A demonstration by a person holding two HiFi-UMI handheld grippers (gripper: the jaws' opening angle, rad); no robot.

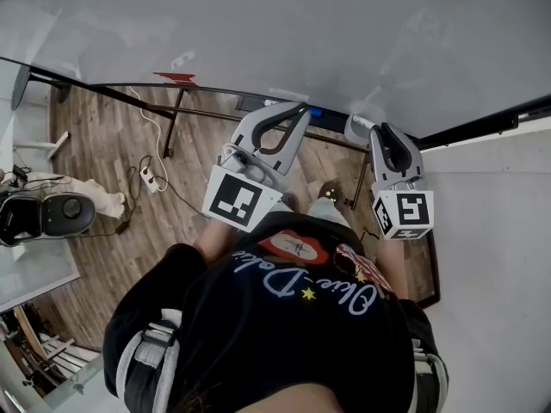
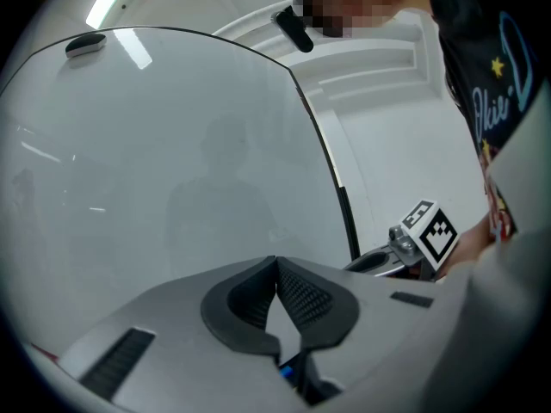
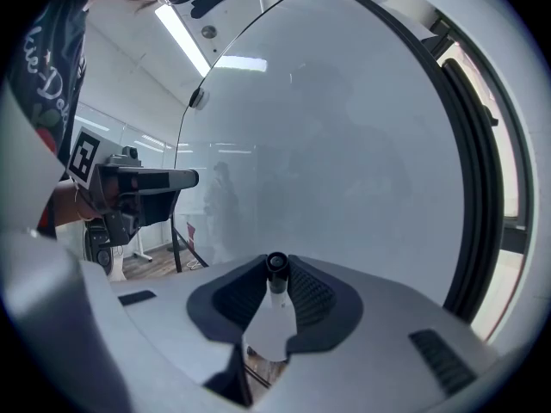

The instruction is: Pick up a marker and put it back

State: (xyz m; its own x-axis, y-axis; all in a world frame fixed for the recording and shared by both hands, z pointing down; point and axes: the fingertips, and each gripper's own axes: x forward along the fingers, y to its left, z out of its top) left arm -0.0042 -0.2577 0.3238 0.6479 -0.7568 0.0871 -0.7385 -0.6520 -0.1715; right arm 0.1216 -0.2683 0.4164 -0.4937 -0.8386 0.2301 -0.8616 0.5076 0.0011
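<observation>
Marker [image 3: 276, 263] with a black cap was clamped between the jaws of the right gripper [image 3: 277, 275], and its cap end pointed at the whiteboard [image 3: 362, 144]. Whether it touched the board, I could not tell. The white barrel ran back between the two ribbed pads. The left gripper [image 2: 277, 263] had its jaws closed together with nothing between them, and it faced the same whiteboard. The person held both grippers up side by side, toward the lower edge of the board. Below, on the wooden floor [image 1: 95, 136], lay a white power strip [image 1: 148, 177] with its cable.
</observation>
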